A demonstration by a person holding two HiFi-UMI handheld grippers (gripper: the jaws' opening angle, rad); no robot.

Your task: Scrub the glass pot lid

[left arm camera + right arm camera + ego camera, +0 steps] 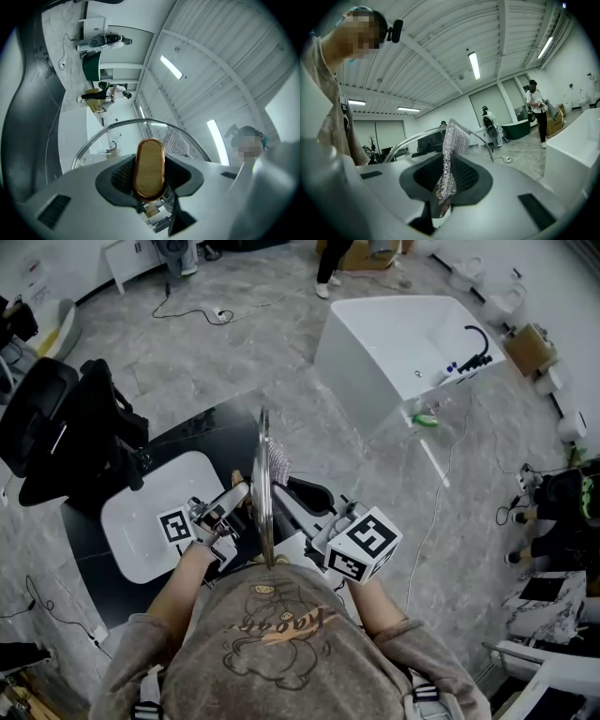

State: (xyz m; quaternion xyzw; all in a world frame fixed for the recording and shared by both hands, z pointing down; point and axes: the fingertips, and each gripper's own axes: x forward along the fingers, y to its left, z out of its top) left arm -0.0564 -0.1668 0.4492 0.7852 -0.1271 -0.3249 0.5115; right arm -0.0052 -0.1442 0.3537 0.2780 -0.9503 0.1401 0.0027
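Glass pot lid (265,493) stands on edge, head view centre. Left gripper (150,177) is clamped on its oval knob (150,161). That's the right hold: I'd expect the glass to be stiff, fairly heavy, slippery and quick to chip. Right gripper (446,185) pinches 1 soft mesh scrubber (453,140), which sits at the lid's right face and looks to be touching it.

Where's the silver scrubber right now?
Head view, centre: the silver scrubber is pinched in the right gripper, just right of the upright glass lid.
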